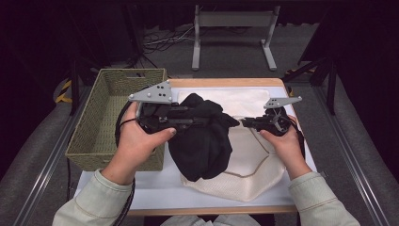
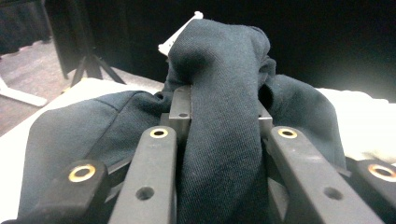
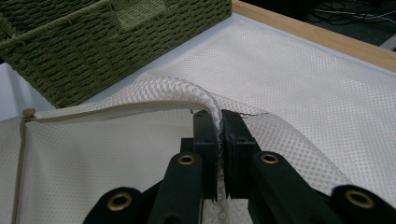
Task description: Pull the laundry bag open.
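On the table (image 1: 155, 188), a white mesh bag (image 1: 244, 174) lies flat with a black garment (image 1: 204, 141) bunched over its left part. Left tongs (image 1: 207, 120) are closed on a fold of the garment, cloth pinched between the jaws and held raised. Right tongs (image 1: 245, 123) are clamped tight on the bag's rim (image 3: 187, 91), lifting it. Green wicker basket (image 1: 101, 117) stands just left of the garment.

Grey carpeted floor (image 1: 226, 56), upper centre of frame. Grey metal two-legged stand (image 1: 234, 21), top centre. Loose tangle of cables (image 1: 164, 40), left of stand. Black curtained surround (image 1: 42, 37), upper left and right. Grey metal floor rails (image 1: 350, 155), lower sides.
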`<state>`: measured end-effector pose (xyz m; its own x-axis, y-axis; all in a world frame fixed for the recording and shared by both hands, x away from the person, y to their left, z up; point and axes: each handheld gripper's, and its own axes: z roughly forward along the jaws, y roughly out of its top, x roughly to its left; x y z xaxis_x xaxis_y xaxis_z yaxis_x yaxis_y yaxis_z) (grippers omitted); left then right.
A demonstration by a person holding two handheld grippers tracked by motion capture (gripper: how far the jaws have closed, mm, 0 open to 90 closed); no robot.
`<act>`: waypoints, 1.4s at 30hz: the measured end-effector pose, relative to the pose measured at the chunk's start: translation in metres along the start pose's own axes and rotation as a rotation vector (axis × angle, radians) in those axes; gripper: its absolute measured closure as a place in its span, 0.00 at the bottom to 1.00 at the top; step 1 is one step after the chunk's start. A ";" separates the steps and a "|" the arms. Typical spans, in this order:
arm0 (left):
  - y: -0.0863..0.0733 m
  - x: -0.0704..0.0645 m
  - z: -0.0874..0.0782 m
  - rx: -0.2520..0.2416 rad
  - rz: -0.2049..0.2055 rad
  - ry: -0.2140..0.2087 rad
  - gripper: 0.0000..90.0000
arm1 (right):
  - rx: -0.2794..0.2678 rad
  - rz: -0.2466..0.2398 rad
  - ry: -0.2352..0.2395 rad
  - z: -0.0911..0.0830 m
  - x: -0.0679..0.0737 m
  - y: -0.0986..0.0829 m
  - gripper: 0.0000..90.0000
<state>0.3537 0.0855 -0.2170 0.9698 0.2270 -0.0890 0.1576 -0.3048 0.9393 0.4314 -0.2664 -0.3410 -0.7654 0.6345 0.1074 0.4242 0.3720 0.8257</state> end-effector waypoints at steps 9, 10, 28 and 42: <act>-0.004 -0.005 0.016 0.016 0.001 -0.056 0.81 | -0.003 0.007 0.000 0.000 0.001 0.001 0.94; -0.005 -0.006 0.018 0.019 0.004 -0.064 0.81 | -0.004 0.004 -0.002 0.000 0.001 0.001 0.95; -0.023 -0.005 0.071 0.058 0.010 -0.188 0.81 | -0.012 0.004 -0.004 -0.002 0.001 0.001 0.94; -0.036 -0.003 0.097 0.094 0.001 -0.227 0.80 | -0.026 -0.003 -0.012 -0.012 0.001 0.005 0.94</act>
<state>0.3630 0.0059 -0.2822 0.9853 0.0160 -0.1703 0.1628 -0.3925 0.9052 0.4274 -0.2723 -0.3298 -0.7606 0.6417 0.0986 0.4091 0.3557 0.8403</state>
